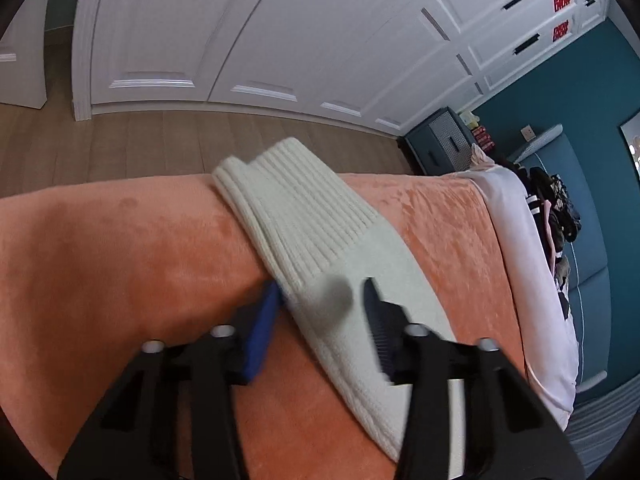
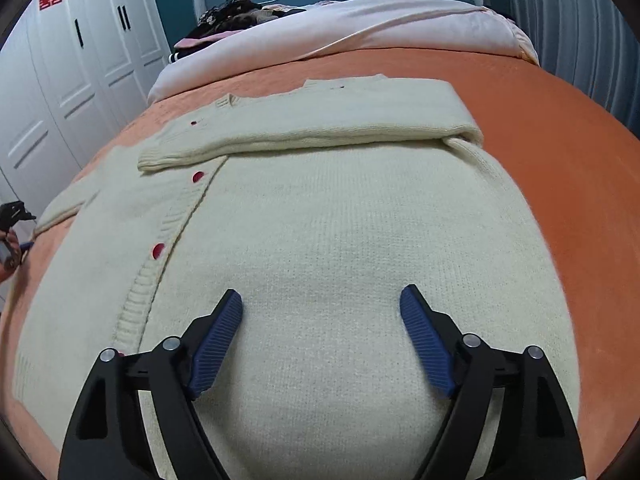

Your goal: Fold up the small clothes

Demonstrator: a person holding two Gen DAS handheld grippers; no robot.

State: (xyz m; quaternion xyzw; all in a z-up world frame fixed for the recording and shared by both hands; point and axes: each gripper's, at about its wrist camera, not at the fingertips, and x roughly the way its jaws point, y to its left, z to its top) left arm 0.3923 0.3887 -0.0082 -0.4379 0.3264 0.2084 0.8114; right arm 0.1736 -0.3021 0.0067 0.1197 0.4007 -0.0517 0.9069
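A small cream knit cardigan (image 2: 320, 216) with red buttons lies flat on an orange blanket (image 2: 540, 120). Its right sleeve (image 2: 320, 124) is folded across the chest. My right gripper (image 2: 321, 300) hovers open over the cardigan's lower body, touching nothing. In the left wrist view the other sleeve (image 1: 320, 240), with its ribbed cuff, lies out on the blanket (image 1: 120, 260). My left gripper (image 1: 324, 300) is open, its fingers astride the sleeve near the cuff. The left gripper also shows at the left edge of the right wrist view (image 2: 12, 232).
The blanket covers a bed with a white duvet (image 2: 360, 28) and a pile of dark clothes (image 2: 236, 12) at the head. White wardrobe doors (image 1: 240, 40) and wood floor (image 1: 160, 136) lie past the bed's edge. A teal cabinet (image 1: 436, 144) stands by the wall.
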